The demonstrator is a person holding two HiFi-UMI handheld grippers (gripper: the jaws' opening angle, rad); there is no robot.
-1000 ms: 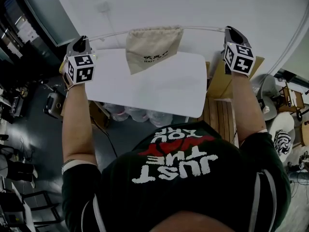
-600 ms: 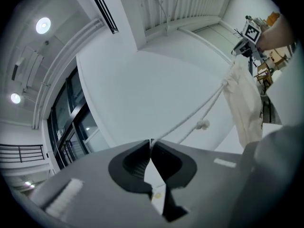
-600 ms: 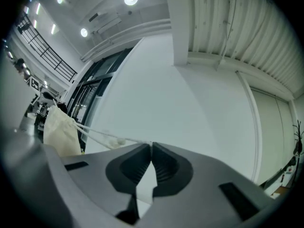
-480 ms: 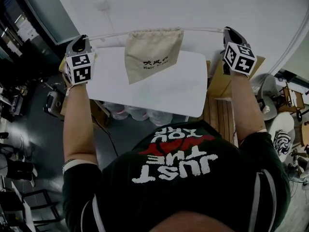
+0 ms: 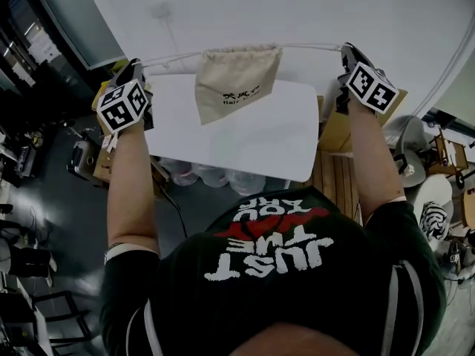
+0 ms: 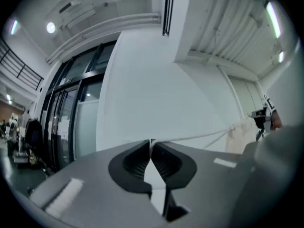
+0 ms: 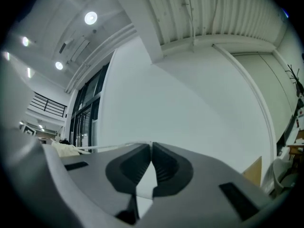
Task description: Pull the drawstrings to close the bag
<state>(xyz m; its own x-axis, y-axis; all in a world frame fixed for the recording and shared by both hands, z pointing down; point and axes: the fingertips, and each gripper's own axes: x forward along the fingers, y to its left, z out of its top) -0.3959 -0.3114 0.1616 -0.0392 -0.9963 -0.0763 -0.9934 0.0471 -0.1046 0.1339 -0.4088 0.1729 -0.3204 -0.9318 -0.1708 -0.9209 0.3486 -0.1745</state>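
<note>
Nearest the camera is the person's black shirt [image 5: 274, 251] with white and red print. Both bare arms reach forward from it, the left arm [image 5: 130, 191] and the right arm [image 5: 375, 162], spread well apart.

The left hand-held gripper [image 5: 132, 67] sits at the end of the left arm, with its marker cube [image 5: 122, 106] tilted toward the camera. Its own view shows the jaws pressed together at the tips, clamped on the left drawstring [image 5: 172, 56], which runs off to the right toward the bag. The right hand-held gripper [image 5: 347, 49] is held just as far out. Its jaws also meet at the tips and are clamped on the right drawstring [image 5: 312, 46], which leads off to the left.

The two drawstrings form one taut, nearly straight line between the hand-held grippers. The bag [image 5: 236, 84] hangs from that line about midway between them. It is beige cloth with small dark print, its top hem is bunched along the line, and its body is skewed so one lower corner points down and left.

Below and beyond the bag is a white desk [image 5: 252, 143], whose far edge the bag overlaps in the head view. A dark floor [image 5: 67, 221] lies to the left of the desk. Past everything is a plain white wall [image 5: 260, 10], with glass doors [image 6: 71, 122] to its left.
</note>
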